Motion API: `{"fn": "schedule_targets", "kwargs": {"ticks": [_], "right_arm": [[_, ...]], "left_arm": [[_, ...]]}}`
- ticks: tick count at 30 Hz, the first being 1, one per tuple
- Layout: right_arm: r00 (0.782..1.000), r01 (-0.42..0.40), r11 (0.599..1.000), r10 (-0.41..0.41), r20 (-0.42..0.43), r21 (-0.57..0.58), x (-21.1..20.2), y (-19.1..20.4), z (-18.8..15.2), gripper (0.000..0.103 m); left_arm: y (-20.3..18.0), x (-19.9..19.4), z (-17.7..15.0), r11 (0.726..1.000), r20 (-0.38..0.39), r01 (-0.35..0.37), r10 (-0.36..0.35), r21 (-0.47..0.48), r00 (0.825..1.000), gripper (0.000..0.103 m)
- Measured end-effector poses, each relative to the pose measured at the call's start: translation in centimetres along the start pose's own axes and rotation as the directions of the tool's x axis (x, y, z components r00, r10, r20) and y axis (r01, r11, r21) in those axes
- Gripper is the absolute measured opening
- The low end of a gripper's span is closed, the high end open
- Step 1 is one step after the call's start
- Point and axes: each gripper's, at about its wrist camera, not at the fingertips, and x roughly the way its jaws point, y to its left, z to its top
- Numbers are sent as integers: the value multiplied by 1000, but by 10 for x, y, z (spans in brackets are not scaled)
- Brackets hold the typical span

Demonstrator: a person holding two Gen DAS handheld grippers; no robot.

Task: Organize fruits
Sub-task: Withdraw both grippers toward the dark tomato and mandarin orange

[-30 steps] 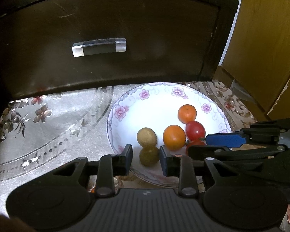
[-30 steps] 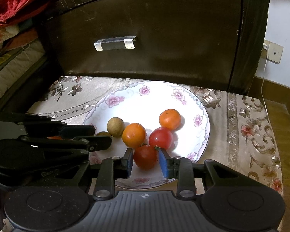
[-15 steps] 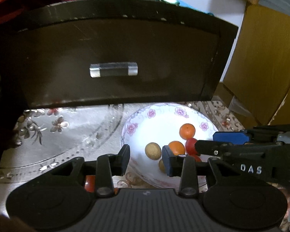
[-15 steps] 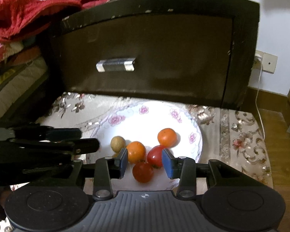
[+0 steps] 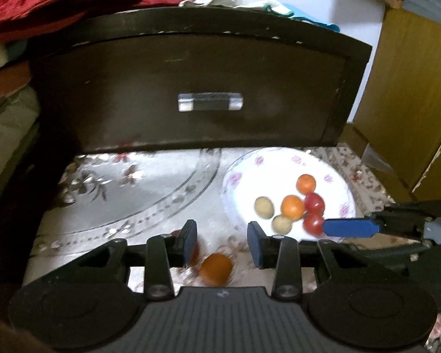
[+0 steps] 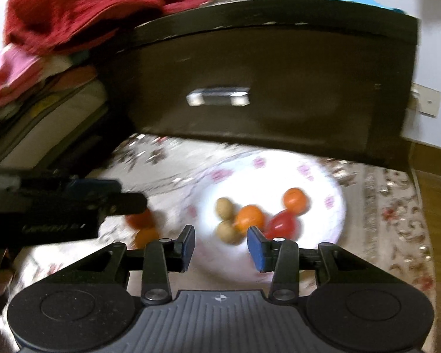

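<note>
A white flowered plate (image 5: 279, 158) (image 6: 335, 206) on the patterned cloth holds several fruits: two oranges (image 5: 292, 206), two red tomatoes (image 5: 314, 202) and two brown longans (image 5: 263, 206). My left gripper (image 5: 222, 242) is open and empty, left of the plate, above a loose orange (image 5: 216, 269) on the cloth; a red fruit (image 5: 194, 253) shows partly behind its left finger. My right gripper (image 6: 220, 248) is open and empty, held back over the plate's near rim. The loose orange (image 6: 145, 235) and the red fruit (image 6: 139, 219) show blurred in the right wrist view.
A dark wooden drawer front (image 5: 191, 94) with a metal handle (image 5: 210, 102) stands behind the plate. Red cloth and clothes (image 6: 67, 20) are piled on top. A wooden cabinet (image 5: 411, 94) stands at the right.
Both grippers opened and pulled back and up from the plate. The left one let go of a longan and swung left; the right one released a tomato onto the plate.
</note>
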Motion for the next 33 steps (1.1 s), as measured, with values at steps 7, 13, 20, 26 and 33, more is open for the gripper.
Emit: {"fn": "schedule_targets", "kwargs": {"ticks": [7,13,20,26,33], "right_arm": [[997,-63,996,60,-42,-64,12,25,-9,37],[996,-81,992,77,-52,-94,14,36,-13,37],[994,-89,992,83,-73,-84,26,44,-16,37],[994,-86,994,81,-74,-62,39,50,-14,37],[993,-93,995,91,-70,-24,62,55,-6,39]], "left_arm": [[23,1,-10,999,-28,-26,25,-36,999,43],[28,3,-24,1000,-79,-23,23,-10,997,44],[37,1,-37,999,-148,-2,10,53,989,44],[49,0,-36,999,-147,21,-18,24,989,44],[64,-1,-31,1000,-126,19,-21,-21,992,45]]}}
